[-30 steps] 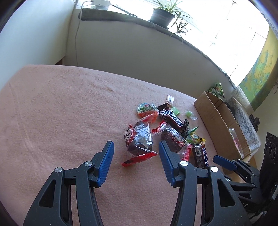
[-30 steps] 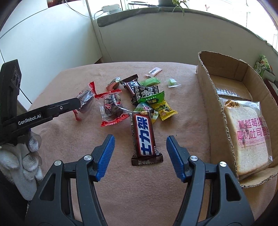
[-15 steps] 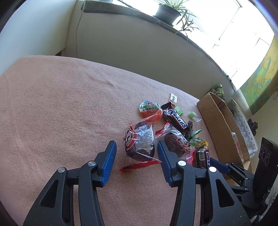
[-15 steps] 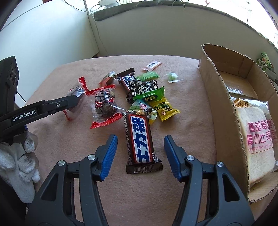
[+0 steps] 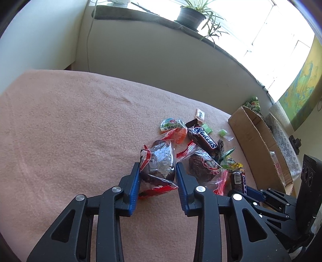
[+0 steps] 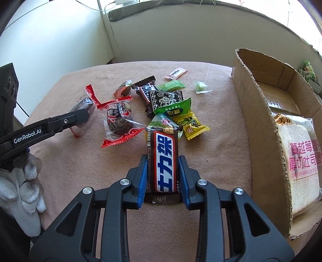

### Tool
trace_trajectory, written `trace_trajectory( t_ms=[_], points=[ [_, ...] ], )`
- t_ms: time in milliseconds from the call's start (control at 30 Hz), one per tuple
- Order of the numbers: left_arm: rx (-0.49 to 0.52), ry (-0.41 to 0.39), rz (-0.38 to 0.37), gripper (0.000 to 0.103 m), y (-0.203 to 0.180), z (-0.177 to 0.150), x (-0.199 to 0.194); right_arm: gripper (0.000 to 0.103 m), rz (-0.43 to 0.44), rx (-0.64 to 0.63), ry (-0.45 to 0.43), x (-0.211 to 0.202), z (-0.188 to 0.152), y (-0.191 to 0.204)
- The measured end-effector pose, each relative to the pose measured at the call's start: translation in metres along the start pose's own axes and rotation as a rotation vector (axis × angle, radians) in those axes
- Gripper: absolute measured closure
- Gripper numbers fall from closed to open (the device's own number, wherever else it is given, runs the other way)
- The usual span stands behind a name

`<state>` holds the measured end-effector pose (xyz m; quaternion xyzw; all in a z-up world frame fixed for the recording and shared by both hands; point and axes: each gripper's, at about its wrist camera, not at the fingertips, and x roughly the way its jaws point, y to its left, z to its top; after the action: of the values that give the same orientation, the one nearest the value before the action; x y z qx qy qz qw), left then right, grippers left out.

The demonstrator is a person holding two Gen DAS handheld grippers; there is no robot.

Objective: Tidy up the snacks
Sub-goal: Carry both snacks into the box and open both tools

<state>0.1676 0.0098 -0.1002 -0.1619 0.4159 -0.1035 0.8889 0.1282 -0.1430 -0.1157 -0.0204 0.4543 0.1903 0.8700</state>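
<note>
A pile of wrapped snacks lies on a pink cloth-covered table (image 5: 60,131). My left gripper (image 5: 158,171) is shut on a clear-and-red packet holding a dark cake (image 5: 158,161). A second such packet (image 5: 203,166) lies just right of it. My right gripper (image 6: 162,167) is shut on a brown Snickers bar with Chinese lettering (image 6: 163,159), which rests on the cloth. The left gripper's finger (image 6: 66,120) and its packet (image 6: 84,103) show at the left of the right wrist view. The right gripper shows at the lower right of the left wrist view (image 5: 259,194).
An open cardboard box (image 6: 255,112) stands at the right with a bagged bread slice (image 6: 299,157) inside. Another Snickers (image 5: 203,139), green and yellow candies (image 6: 179,112) and small packets lie behind. A wall and windowsill with a potted plant (image 5: 191,17) run behind the table.
Both grippers moved forward and down and closed: the left onto the dark cake packet, the right onto the Snickers bar.
</note>
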Motion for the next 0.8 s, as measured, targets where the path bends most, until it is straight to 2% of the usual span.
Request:
trace_trajectory(
  t_ms=[467, 800],
  points=[
    [-0.014, -0.065, -0.026, 0.072, -0.002, 0.001, -0.029, 0.073, 0.023, 0.015, -0.046, -0.032, -0.007, 0.003],
    [0.045, -0.108, -0.100, 0.072, -0.042, 0.016, -0.042, 0.073, 0.026, 0.042, -0.113, -0.076, 0.001, -0.009]
  ],
)
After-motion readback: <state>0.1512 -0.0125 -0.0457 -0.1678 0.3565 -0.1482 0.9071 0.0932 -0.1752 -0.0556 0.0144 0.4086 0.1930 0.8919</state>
